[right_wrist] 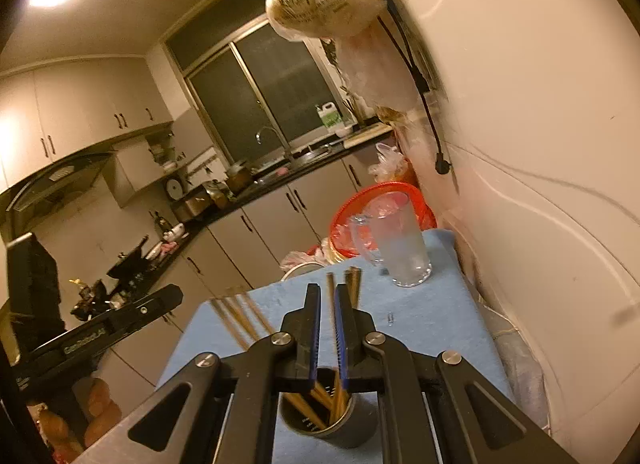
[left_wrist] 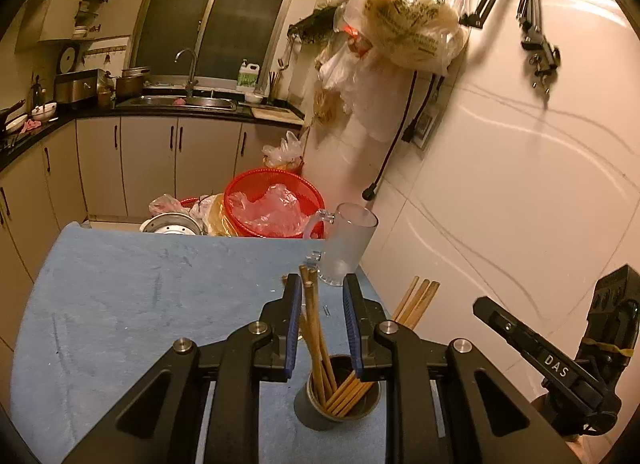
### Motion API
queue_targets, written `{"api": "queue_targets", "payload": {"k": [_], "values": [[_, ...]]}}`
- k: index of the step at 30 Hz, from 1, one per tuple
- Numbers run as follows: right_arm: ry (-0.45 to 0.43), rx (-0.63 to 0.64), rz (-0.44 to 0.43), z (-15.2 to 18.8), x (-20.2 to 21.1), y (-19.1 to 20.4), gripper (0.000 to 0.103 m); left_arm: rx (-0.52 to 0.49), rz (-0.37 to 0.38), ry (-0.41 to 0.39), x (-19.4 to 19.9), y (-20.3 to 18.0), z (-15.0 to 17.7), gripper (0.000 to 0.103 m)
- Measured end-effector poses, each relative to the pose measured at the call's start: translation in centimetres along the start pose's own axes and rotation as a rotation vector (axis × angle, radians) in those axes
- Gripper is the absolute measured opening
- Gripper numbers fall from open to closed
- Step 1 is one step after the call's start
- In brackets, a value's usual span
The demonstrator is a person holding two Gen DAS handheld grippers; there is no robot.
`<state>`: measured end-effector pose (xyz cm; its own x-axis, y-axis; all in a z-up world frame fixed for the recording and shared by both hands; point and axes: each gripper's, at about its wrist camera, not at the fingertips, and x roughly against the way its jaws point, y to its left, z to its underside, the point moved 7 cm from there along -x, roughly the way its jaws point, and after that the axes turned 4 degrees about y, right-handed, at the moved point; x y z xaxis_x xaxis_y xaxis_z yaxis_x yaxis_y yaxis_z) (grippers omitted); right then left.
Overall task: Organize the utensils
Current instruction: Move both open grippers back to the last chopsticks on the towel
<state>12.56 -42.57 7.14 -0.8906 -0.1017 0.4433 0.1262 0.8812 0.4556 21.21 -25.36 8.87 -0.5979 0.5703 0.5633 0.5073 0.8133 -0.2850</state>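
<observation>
Standing in a dark cup on the blue cloth, chopsticks lean apart. The left gripper is parted, sticks loose between its pads. The right gripper pinches one chopstick. A frosted mug stands beyond.

the chopsticks were a warm tan, standing in a dull grey cup. the cloth beneath was plain pale blue. black grippers carried deep blue pads. at one o'clock from the cup stood a frosted, whitish glass mug; at eleven o'clock beyond it, a bright red mesh basket held clear pinkish plastic. the wall was cream with thin grey veining
</observation>
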Motion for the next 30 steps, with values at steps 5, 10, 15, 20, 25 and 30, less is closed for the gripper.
{"api": "queue_targets", "payload": {"k": [5,10,15,20,25,30], "values": [[0.053,-0.014,-0.061,3.1,1.0,1.9,0.011,0.018,-0.024,0.002,3.2,2.7,2.3,0.024],[0.202,-0.003,-0.12,10.0,-1.0,4.6,0.011,0.055,-0.093,0.059,4.8,7.1,6.8,0.024],[0.392,-0.009,-0.125,18.6,-5.0,6.2,0.011,0.134,-0.159,0.191,3.8,12.6,13.0,0.024],[0.476,-0.049,-0.131,22.3,-6.5,6.6,0.011,0.2,-0.194,0.365,-0.1,16.5,17.7,0.024],[0.465,-0.029,-0.1,21.6,-6.5,6.7,0.011,0.199,-0.166,0.485,-4.4,16.8,19.6,0.024],[0.478,-0.006,-0.078,21.1,-6.6,7.3,0.011,0.147,-0.259,0.494,-5.7,17.0,19.9,0.019]]}}
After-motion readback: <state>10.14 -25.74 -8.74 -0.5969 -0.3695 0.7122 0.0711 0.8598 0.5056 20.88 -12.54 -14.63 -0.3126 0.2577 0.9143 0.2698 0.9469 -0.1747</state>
